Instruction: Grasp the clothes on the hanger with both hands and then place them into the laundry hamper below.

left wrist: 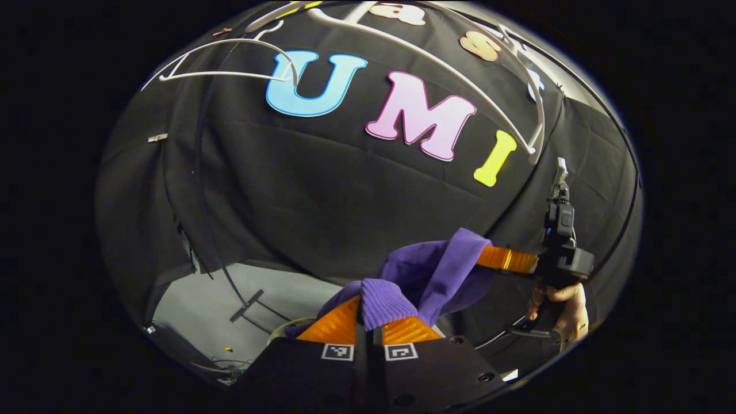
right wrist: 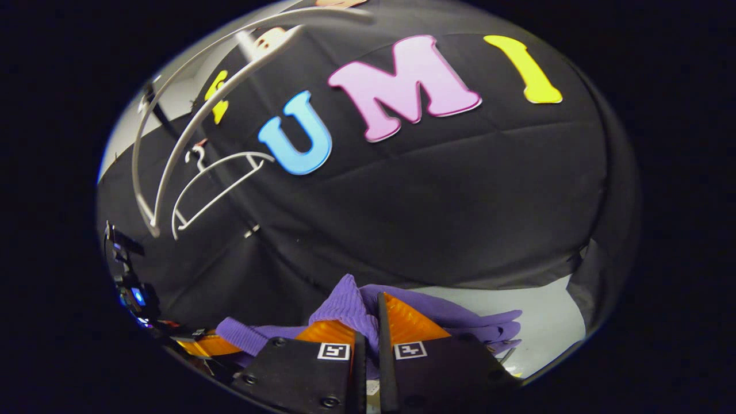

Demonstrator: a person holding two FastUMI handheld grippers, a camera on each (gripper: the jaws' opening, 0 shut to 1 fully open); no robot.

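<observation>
Currently: purple garment (left wrist: pixel 425 276) stretched between two grippers, off its white hanger (left wrist: pixel 230 57).
Left gripper (left wrist: pixel 371 328) clenched on ribbed hem; right gripper (right wrist: pixel 368 325) clamped on another fold; person's hand (left wrist: pixel 566 307) holding it.

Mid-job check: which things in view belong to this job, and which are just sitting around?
Job:
- purple garment, off its hanger
- left gripper, shut on it
- right gripper, shut on it
- white hanger, bare

Not part of it:
- white rail overhead
- grey floor
</observation>
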